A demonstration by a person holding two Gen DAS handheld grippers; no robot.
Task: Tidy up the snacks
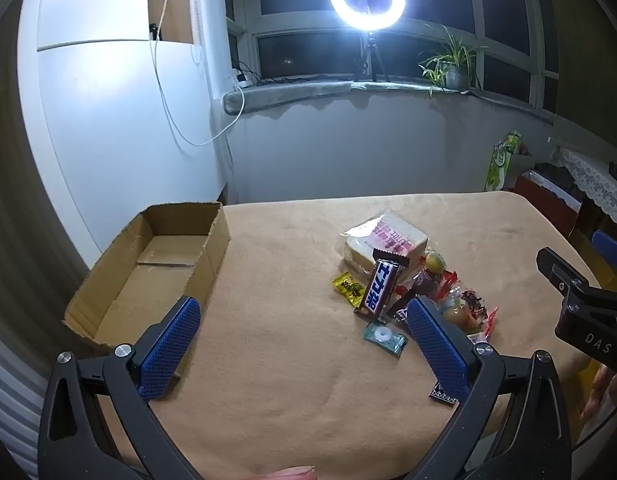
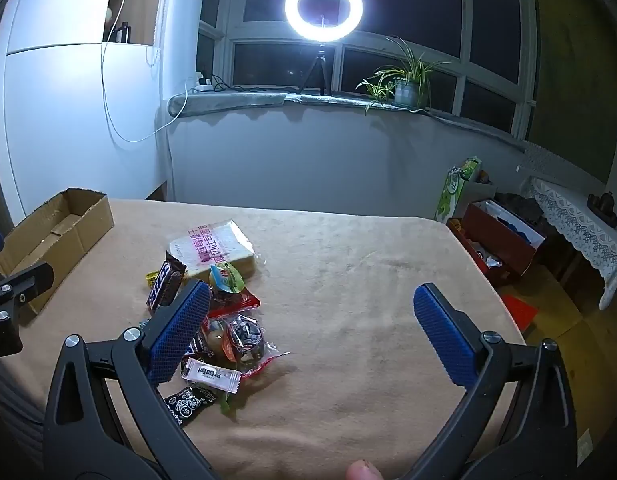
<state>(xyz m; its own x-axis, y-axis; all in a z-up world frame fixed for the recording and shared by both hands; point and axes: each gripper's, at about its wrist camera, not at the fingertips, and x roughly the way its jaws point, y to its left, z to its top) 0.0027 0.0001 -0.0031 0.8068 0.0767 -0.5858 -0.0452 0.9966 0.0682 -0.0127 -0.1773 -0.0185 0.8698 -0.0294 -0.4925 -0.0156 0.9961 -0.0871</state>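
Left wrist view: left gripper [image 1: 304, 310] above the tan tablecloth [image 1: 292, 392], jaws spread wide, gripping nothing. Cardboard box [image 1: 164, 276] at the cloth's left edge, top open, bare inside, its near wall partly hidden behind the left blue finger. Right of the box, well apart from it, a snack pile: wrapped bread [image 1: 382, 240] at the back, chocolate bar [image 1: 380, 286] leaning on the bread's near side, small yellow packet [image 1: 348, 288] just left of the bar, teal candy [image 1: 384, 338] nearest the camera, red-wrapped sweets [image 1: 466, 308] spilling rightward, partly covered by the right blue finger. Black clamp body of the right gripper [image 1: 584, 308] at the far right edge. Right wrist view: right gripper [image 2: 310, 308] likewise spread wide, grasping nothing, bare cloth between the fingers, left finger overlapping the pile. White sachet [image 2: 211, 376] and black packet [image 2: 188, 402] at the pile's near end, green-lidded cup [image 2: 226, 278] beside the bread [image 2: 216, 250]. Box [image 2: 54, 236] far left of the pile. Beyond the cloth, on the window sill: ring lamp [image 2: 323, 7] on a tripod, potted plant [image 2: 406, 80] to the lamp's right. Past the cloth's right edge, a red box [image 2: 504, 240] on the floor and a green bag [image 2: 454, 190] behind it.
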